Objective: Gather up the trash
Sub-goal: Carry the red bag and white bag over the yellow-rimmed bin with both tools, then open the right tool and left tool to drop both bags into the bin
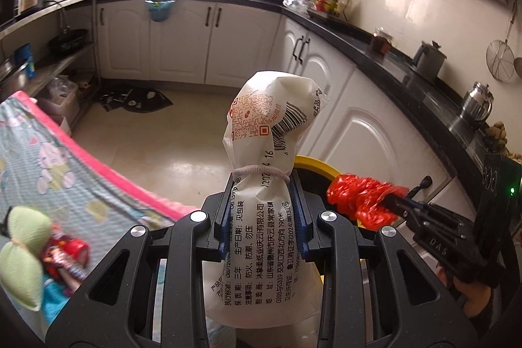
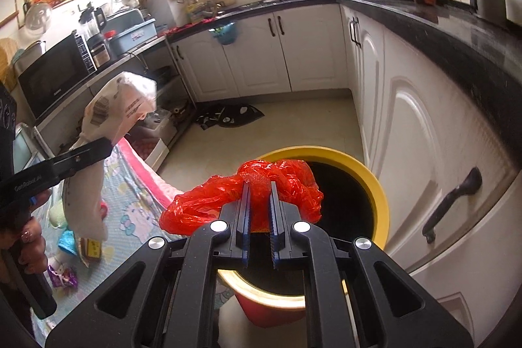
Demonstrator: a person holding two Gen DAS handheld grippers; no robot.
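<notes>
Kitchen cabinets (image 2: 313,51) with white doors are running round two walls under a dark counter (image 2: 456,31), and a kettle (image 1: 478,101) and a metal jug (image 1: 429,56) are standing on it. A microwave (image 2: 55,70) is sitting on the shelf unit to the left, and a dark mat (image 2: 228,116) is lying crumpled on the floor near the far cabinets. Close by, a pink-edged patterned cloth (image 1: 81,172) is spreading over a low surface, with a doll (image 1: 62,250) and some wrappers lying on it.

A yellow-rimmed bin (image 2: 368,185) is standing just beside the right-hand cabinets, its mouth dark and open. The right hand-held gripper (image 2: 259,211) is pinching a crumpled red plastic bag (image 2: 241,198), jaws nearly together, and the bag is hanging over the bin's near rim, bunching sideways across the fingers.

The left hand-held gripper (image 1: 263,211) is clamping narrowly round the waist of a white printed bag (image 1: 270,152) tied with a pale band (image 1: 261,172). The white bag is standing long and roughly upright along the fingers, its knotted top pointing away, just left of the bin.
</notes>
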